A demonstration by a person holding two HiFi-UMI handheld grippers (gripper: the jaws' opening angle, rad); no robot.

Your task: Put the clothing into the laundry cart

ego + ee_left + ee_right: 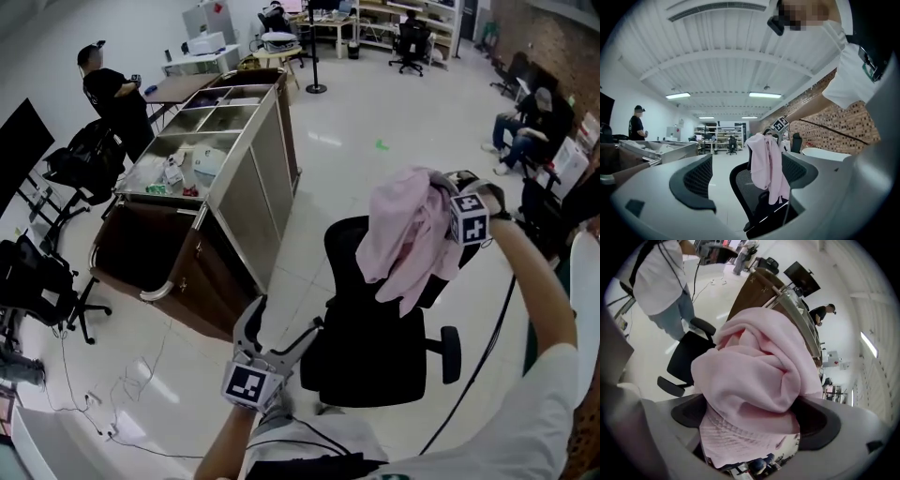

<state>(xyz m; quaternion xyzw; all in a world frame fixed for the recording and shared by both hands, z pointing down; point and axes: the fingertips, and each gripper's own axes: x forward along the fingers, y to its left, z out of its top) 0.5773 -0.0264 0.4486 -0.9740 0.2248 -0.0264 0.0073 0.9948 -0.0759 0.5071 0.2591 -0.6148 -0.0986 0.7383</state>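
Observation:
A pink garment (408, 234) hangs over the back of a black office chair (375, 347), its top bunched up. My right gripper (436, 195) is at that top. Its jaws stand wide, one on each side of the wad of pink cloth (754, 380) that fills the gap between them. From the left gripper view the garment (766, 164) droops down in front of the chair back (743, 187). My left gripper (277, 337) is low, near the chair's left side, open with nothing between its fingers. The laundry cart (253, 187), steel on top and brown below, stands to the left, across the floor.
Bins on the cart top (192, 155) hold small items. A person (108, 89) stands behind the cart, and another (525, 122) sits at the far right. Black chairs (80, 164) and cables (122, 394) crowd the left side. Desks line the far wall.

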